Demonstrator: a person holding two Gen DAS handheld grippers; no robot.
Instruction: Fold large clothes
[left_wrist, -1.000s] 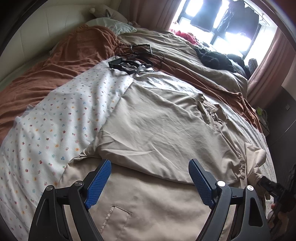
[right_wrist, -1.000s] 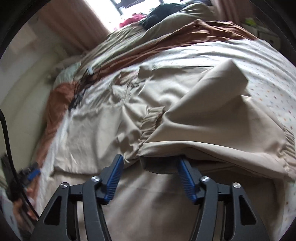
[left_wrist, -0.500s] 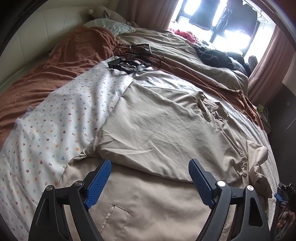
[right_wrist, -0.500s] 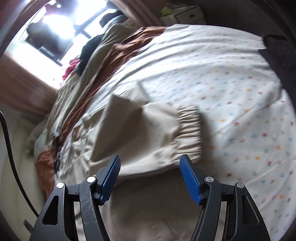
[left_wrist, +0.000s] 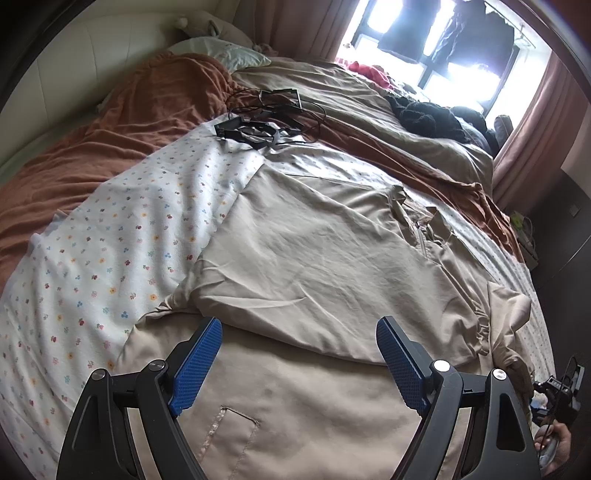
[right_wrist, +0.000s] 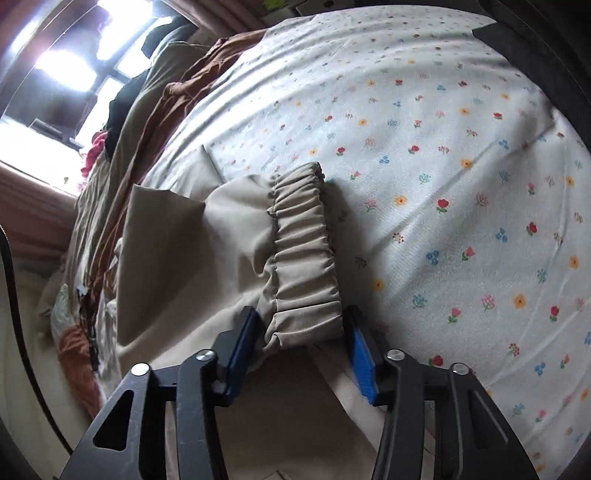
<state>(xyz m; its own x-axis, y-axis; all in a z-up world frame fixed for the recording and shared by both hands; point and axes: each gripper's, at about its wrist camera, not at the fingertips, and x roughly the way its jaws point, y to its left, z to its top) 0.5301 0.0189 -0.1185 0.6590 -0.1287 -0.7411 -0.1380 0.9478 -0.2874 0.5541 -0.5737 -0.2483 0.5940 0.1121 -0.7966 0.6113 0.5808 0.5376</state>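
A large beige jacket (left_wrist: 317, 266) lies spread on the floral bed sheet (left_wrist: 92, 266), one side folded over its body. My left gripper (left_wrist: 299, 336) is open and empty, hovering over the jacket's lower part near a pocket seam (left_wrist: 240, 417). In the right wrist view the jacket's sleeve ends in a gathered elastic cuff (right_wrist: 303, 251) lying on the floral sheet (right_wrist: 461, 184). My right gripper (right_wrist: 301, 332) has its blue pads on either side of the cuff's near end, partly closed around it; contact cannot be confirmed.
A tangle of black cables and frames (left_wrist: 266, 118) lies at the far edge of the sheet. A rust-brown blanket (left_wrist: 122, 122), beige duvet (left_wrist: 369, 122) and dark clothes (left_wrist: 432, 114) are piled beyond, by the window. The bed's right edge is near the cuff.
My right gripper dropped the raised sleeve fold, swung toward the cuff, moved in and narrowed its jaws around it. The left gripper has barely moved.
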